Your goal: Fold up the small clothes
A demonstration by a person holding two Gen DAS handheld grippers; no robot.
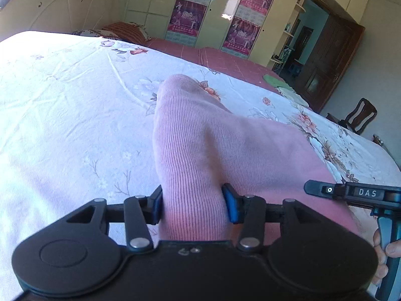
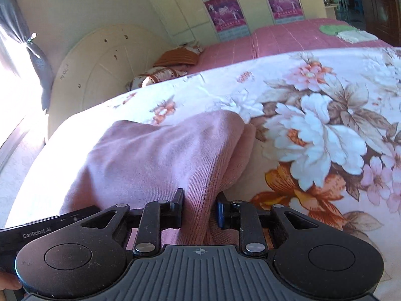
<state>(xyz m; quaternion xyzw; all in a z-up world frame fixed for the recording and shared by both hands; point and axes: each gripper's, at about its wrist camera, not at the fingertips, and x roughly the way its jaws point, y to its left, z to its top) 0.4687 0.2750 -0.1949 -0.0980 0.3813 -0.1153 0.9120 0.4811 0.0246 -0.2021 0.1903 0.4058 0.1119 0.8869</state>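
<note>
A pink knit garment point(image 1: 225, 145) lies on a floral bedsheet point(image 1: 75, 105). The left tongs point(image 1: 193, 205) and right tongs point(image 2: 200, 209) each pinch a near edge fold, probably to carry it over.

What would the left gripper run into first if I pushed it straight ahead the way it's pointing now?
The pink knit garment itself: the left gripper is already shut on a raised fold that stands directly ahead of its fingers. Beyond that fold lies only the floral bedsheet, though depth here is hard to judge.
</note>
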